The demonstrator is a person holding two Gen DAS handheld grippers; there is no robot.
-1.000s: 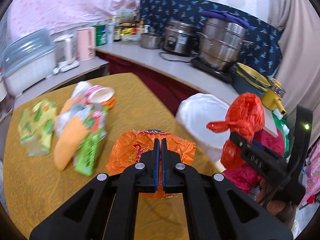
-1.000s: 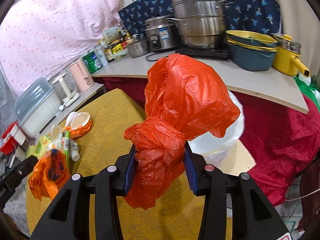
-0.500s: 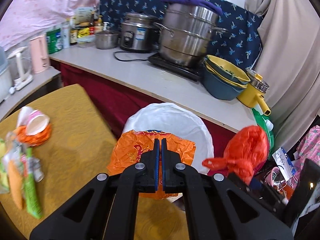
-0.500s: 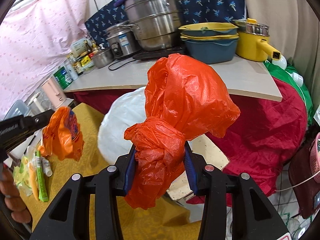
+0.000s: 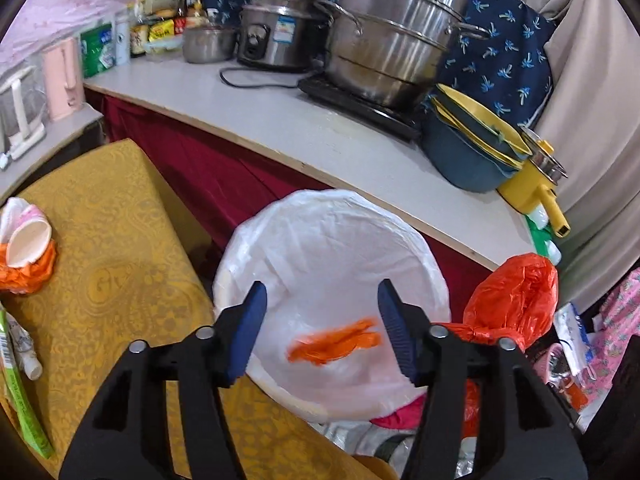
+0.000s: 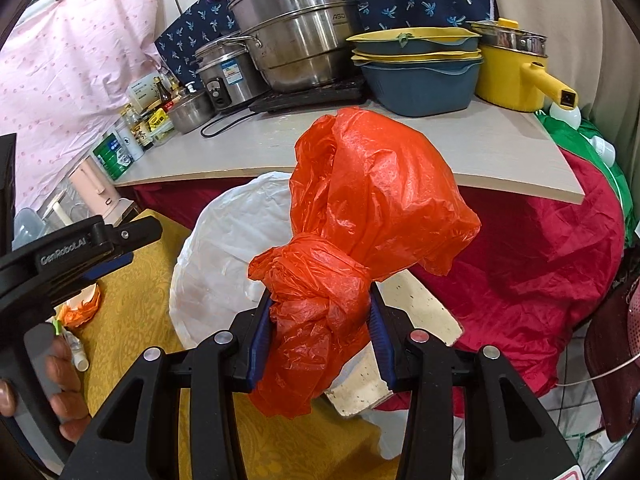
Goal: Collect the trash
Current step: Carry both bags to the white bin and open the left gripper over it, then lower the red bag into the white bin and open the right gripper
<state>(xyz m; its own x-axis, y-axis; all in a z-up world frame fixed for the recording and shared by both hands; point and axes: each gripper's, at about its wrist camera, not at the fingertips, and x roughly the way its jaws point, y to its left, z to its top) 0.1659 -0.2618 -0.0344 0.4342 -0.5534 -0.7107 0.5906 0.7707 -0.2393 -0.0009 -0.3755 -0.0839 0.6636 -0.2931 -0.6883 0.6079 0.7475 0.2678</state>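
Observation:
My left gripper point(image 5: 320, 330) is open and empty above the white-lined trash bin point(image 5: 400, 236). An orange wrapper point(image 5: 336, 345) shows blurred inside the bin between the jaws. My right gripper point(image 6: 318, 336) is shut on the knot of a tied orange plastic bag point(image 6: 372, 196), held up beside the bin point(image 6: 228, 248). That bag also shows in the left wrist view point(image 5: 516, 300), right of the bin. The left gripper point(image 6: 80, 256) appears at the left of the right wrist view.
The yellow-clothed table point(image 5: 108, 240) holds a paper cup on orange plastic point(image 5: 28, 252) and a green packet point(image 5: 16, 384) at its left. Behind is a counter point(image 5: 320, 132) with steel pots point(image 5: 388, 36), stacked blue and yellow basins point(image 6: 416, 68) and a yellow pot point(image 6: 516, 68).
My left gripper has opened and let go of the orange wrapper, which has dropped into the bin. The right gripper still holds the orange bag and has moved closer to the bin.

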